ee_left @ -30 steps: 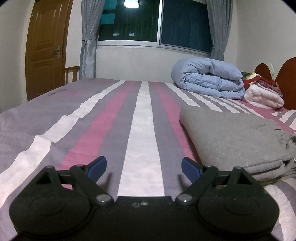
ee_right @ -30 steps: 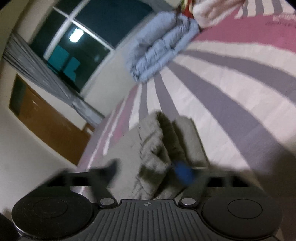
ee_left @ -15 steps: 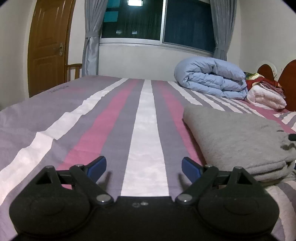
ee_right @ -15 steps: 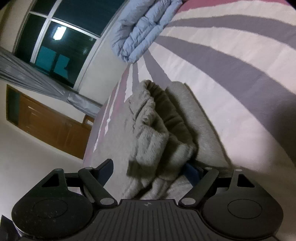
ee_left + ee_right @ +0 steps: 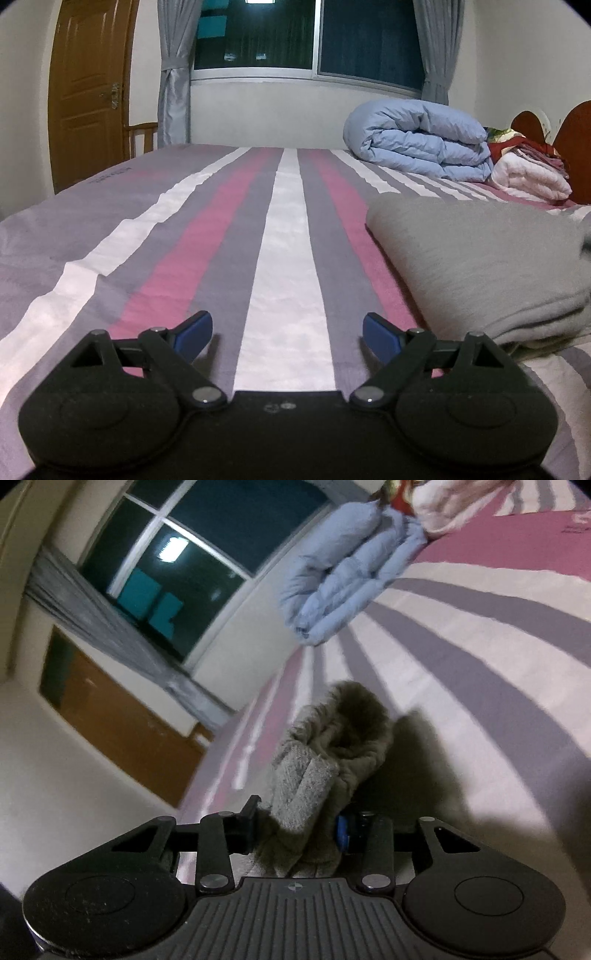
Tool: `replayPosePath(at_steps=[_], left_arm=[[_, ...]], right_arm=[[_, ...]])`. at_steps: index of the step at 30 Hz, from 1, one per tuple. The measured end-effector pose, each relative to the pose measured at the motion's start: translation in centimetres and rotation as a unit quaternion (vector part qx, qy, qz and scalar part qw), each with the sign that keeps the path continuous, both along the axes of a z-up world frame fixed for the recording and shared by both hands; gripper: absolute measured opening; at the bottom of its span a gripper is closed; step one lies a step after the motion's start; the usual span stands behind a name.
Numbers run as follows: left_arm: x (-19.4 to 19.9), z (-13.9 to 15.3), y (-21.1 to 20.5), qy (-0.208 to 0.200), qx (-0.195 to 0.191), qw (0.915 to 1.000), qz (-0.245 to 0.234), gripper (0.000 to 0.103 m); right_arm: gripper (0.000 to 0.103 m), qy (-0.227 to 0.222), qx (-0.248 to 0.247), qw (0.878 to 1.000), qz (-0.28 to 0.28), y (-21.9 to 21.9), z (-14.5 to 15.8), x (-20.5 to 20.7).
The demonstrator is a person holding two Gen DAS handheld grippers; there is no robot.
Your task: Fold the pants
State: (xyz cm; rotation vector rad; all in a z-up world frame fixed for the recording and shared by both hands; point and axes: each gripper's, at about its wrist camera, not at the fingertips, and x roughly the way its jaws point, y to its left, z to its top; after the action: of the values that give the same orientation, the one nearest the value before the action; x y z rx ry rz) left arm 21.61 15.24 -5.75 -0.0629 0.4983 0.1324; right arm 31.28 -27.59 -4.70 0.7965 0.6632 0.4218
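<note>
- Pants [image 5: 480, 258], grey and fleecy, lie in a thick folded stack on the bed [image 5: 288, 236], on the headboard side of its middle white stripe; flat bedding gives a broad, even surface to fold on.
- Bed stripes run away toward the window; nearly all of the sheet on the door side of the pants is bare, likely kept free as working room.
- Quilt [image 5: 417, 140], pale blue and rolled, sits well beyond the pants near the window wall, out of the way of the folding.
- Right gripper [image 5: 295, 827] has just been closing and its jaws now pinch a bunched end of the pants [image 5: 325, 760], which stands up between them in a ridge; that grip looks meant for lifting or pulling this end over for the next fold.
- Left gripper [image 5: 286, 334] hovers low over the bare sheet just beside the pants, jaws spread wide and holding nothing, probably waiting to pin or take another edge.
</note>
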Motion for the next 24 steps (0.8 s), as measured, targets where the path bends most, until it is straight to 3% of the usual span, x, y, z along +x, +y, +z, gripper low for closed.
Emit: replayPosePath(at_steps=[1, 4, 10, 16, 23, 24], left_arm=[[0.0, 0.0, 0.0, 0.001, 0.0, 1.0, 0.0, 0.082], [-0.1, 0.0, 0.0, 0.001, 0.002, 1.0, -0.002, 0.082], [0.0, 0.1, -0.2, -0.003, 0.003, 1.0, -0.003, 0.082], [-0.2, 0.2, -0.7, -0.015, 0.004, 0.9998, -0.011, 0.082], [-1.6, 1.4, -2.2, -0.038, 0.01, 0.9984, -0.041, 0.083], [-1.6, 1.5, -2.1, -0.041, 0.008, 0.9982, -0.043, 0.085]], right_arm=[[0.04, 0.036, 0.001, 0.999, -0.008, -0.4, -1.8, 0.5], [0.039, 0.051, 0.049, 0.997, -0.012, -1.7, -4.3, 0.4], [0.052, 0.043, 0.032, 0.999, 0.003, -2.0, -2.5, 0.4], [0.054, 0.011, 0.029, 1.0, -0.006, -3.8, -1.2, -2.3], [0.056, 0.016, 0.045, 0.998, -0.031, -6.2, -0.9, -3.1], [0.065, 0.019, 0.043, 0.998, -0.031, -6.4, -0.8, -3.0]])
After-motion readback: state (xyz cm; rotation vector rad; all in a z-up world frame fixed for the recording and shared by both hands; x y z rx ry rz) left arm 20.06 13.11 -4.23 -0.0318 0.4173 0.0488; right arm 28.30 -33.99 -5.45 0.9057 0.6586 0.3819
